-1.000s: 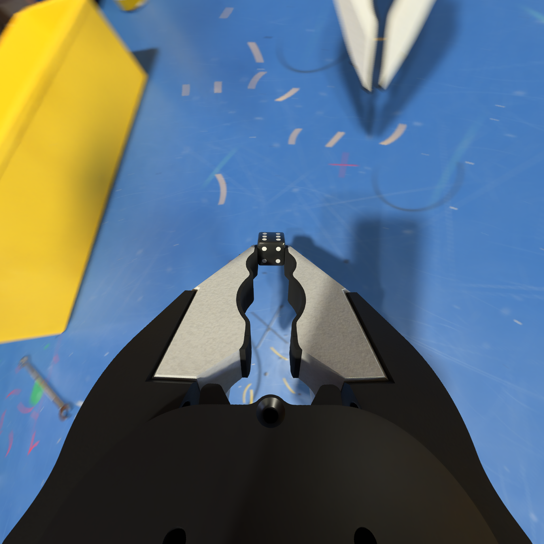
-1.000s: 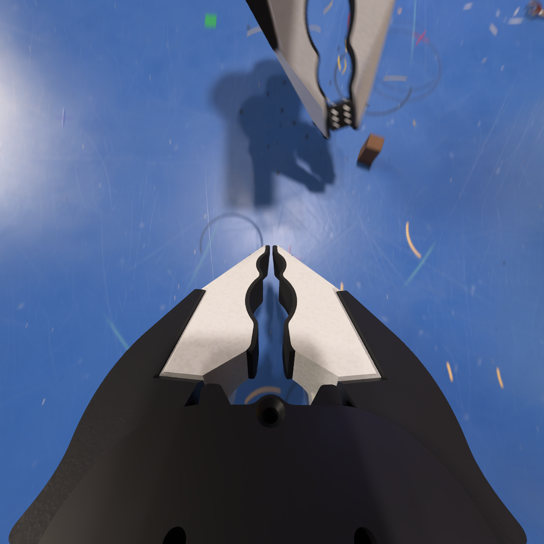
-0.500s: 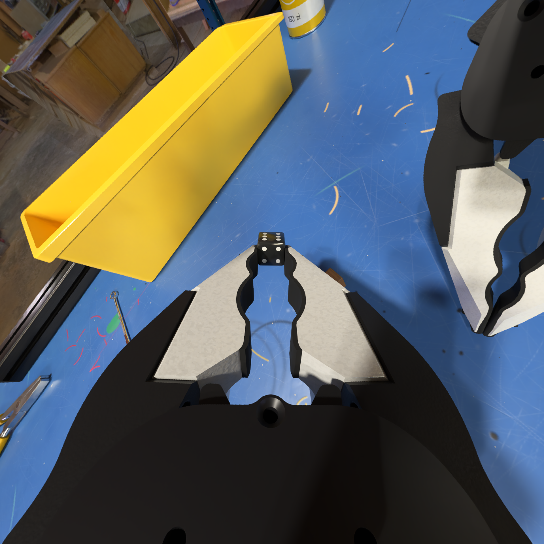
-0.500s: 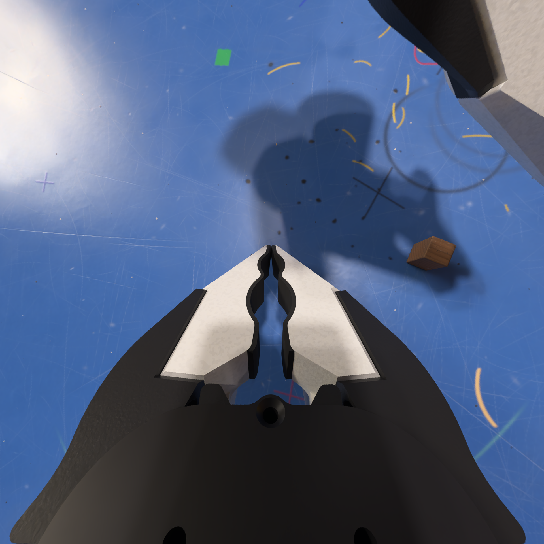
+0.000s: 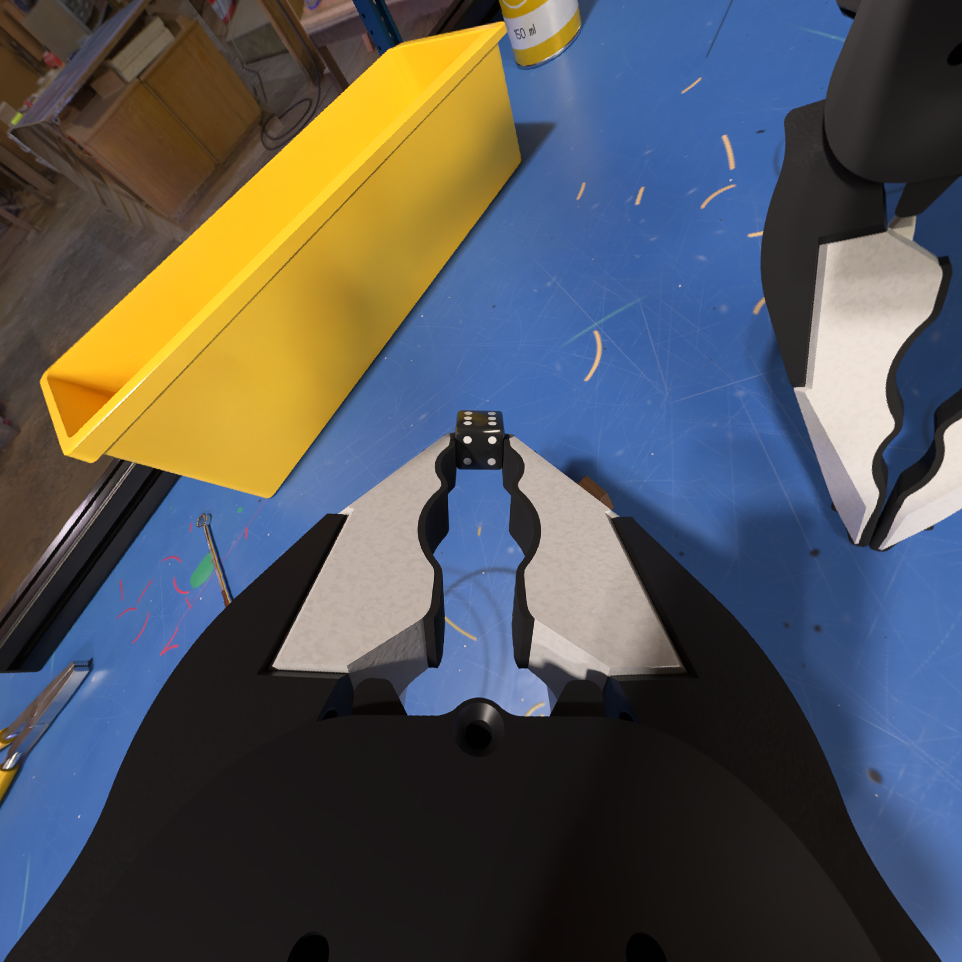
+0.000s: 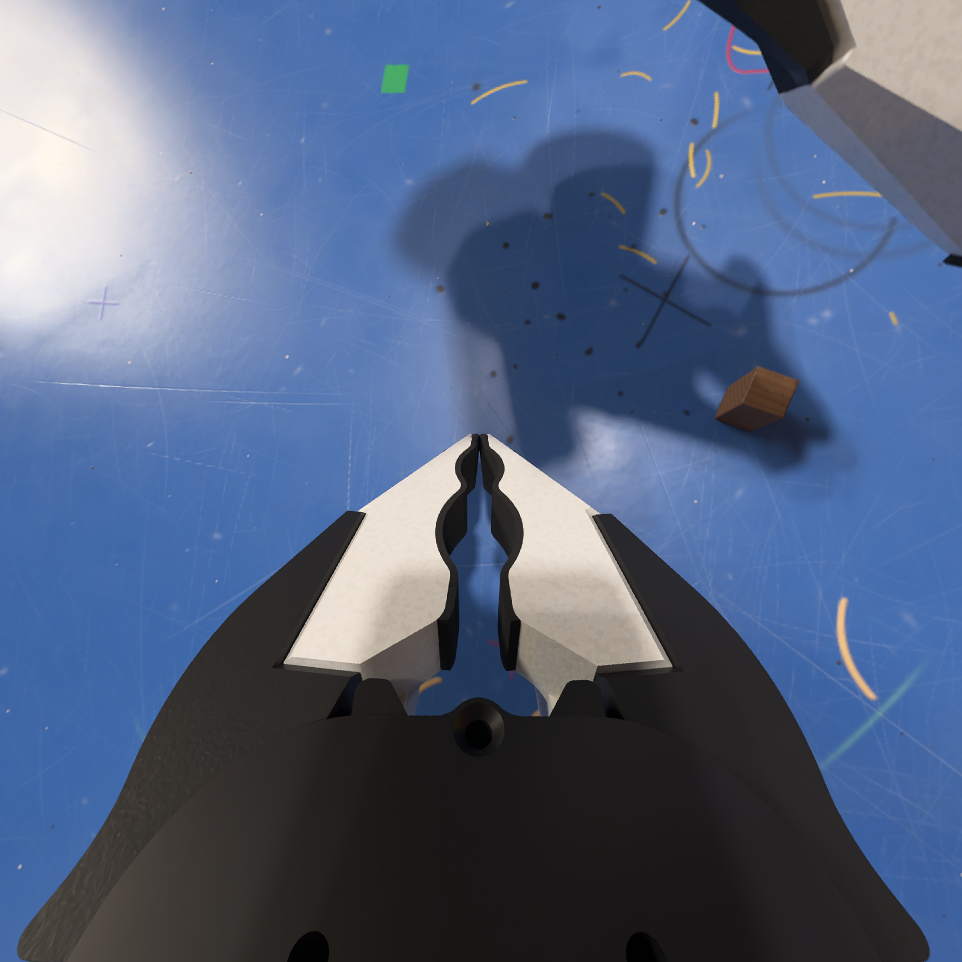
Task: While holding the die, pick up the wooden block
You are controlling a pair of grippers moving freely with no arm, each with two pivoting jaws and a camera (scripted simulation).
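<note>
My left gripper (image 5: 479,448) is shut on a black die (image 5: 479,440) with white pips, held at the fingertips above the blue table. A small brown wooden block (image 6: 757,398) lies on the table, ahead and to the right of my right gripper (image 6: 479,437), which is shut and empty. In the left wrist view only a corner of the block (image 5: 596,489) shows, past my right finger. The right gripper (image 5: 866,541) also shows at the right of the left wrist view, tips down near the table. A part of the left gripper (image 6: 885,104) shows at the top right of the right wrist view.
A long yellow open bin (image 5: 291,260) stands at the left near the table's edge (image 5: 78,552). A yellow and white can (image 5: 544,31) stands beyond it. A thin metal pin (image 5: 213,557) and a metal tool (image 5: 36,713) lie at the left.
A second ago the left wrist view looked straight down; it has tilted up, bringing the bin and table edge into sight. The right gripper has closed in on the block. Since half a second ago little moved.
</note>
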